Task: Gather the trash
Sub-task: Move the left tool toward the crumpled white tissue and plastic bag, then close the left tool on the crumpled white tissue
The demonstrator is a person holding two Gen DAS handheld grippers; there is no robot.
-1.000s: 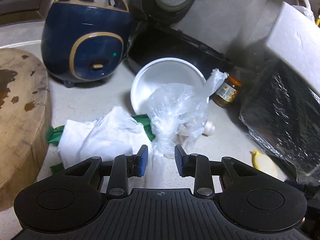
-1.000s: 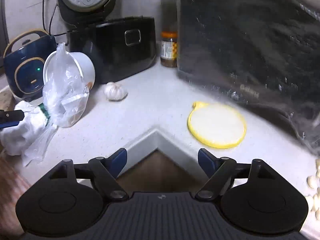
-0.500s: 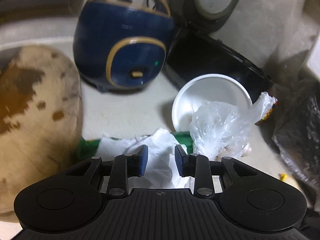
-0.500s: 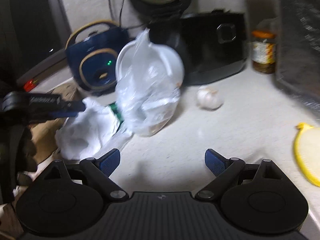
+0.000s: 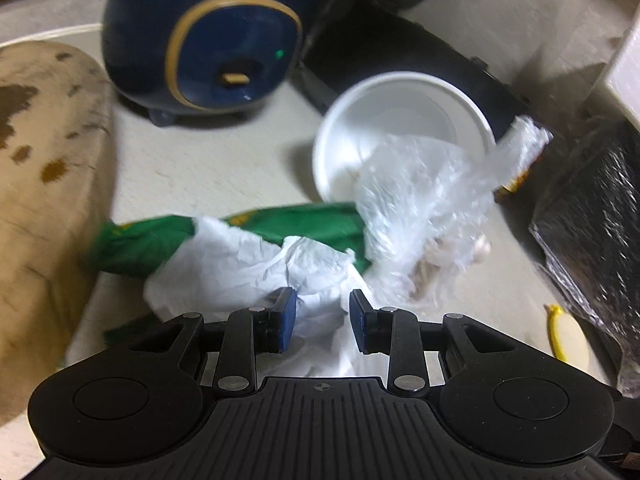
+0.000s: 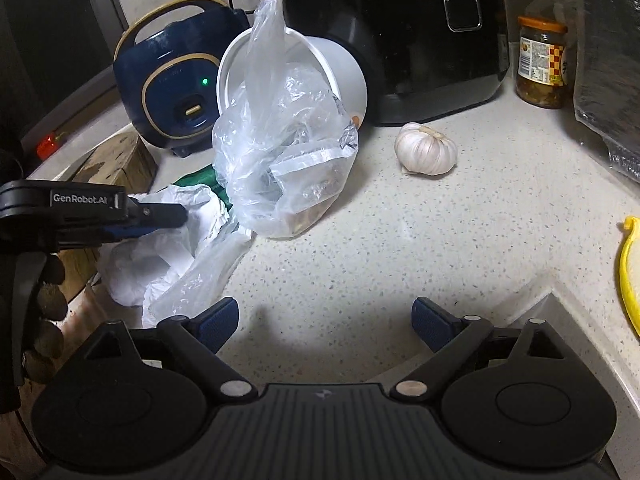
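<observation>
A crumpled white paper (image 5: 248, 256) lies on the counter over a green wrapper (image 5: 296, 224). My left gripper (image 5: 322, 320) is open, its blue pads on either side of a fold of that paper without squeezing it. Right of it a clear plastic bag (image 5: 420, 208) leans out of a white foam bowl (image 5: 400, 120) tipped on its side. In the right wrist view the bag (image 6: 288, 152), bowl (image 6: 340, 76) and paper (image 6: 160, 248) sit ahead to the left, with the left gripper (image 6: 176, 216) over the paper. My right gripper (image 6: 324, 320) is opening, nothing between its jaws.
A blue rice cooker (image 6: 176, 92) and a black cooker (image 6: 420, 40) stand behind the trash. A garlic bulb (image 6: 426, 150), a jar (image 6: 542, 64) and a yellow lid (image 6: 628, 272) lie to the right. A wooden chopping block (image 5: 40, 200) is at left, a foil-wrapped box (image 5: 592, 220) at right.
My left gripper came down and left onto the white paper, which now sits between its jaws. My right gripper swung left toward the bag, and its jaws spread wider.
</observation>
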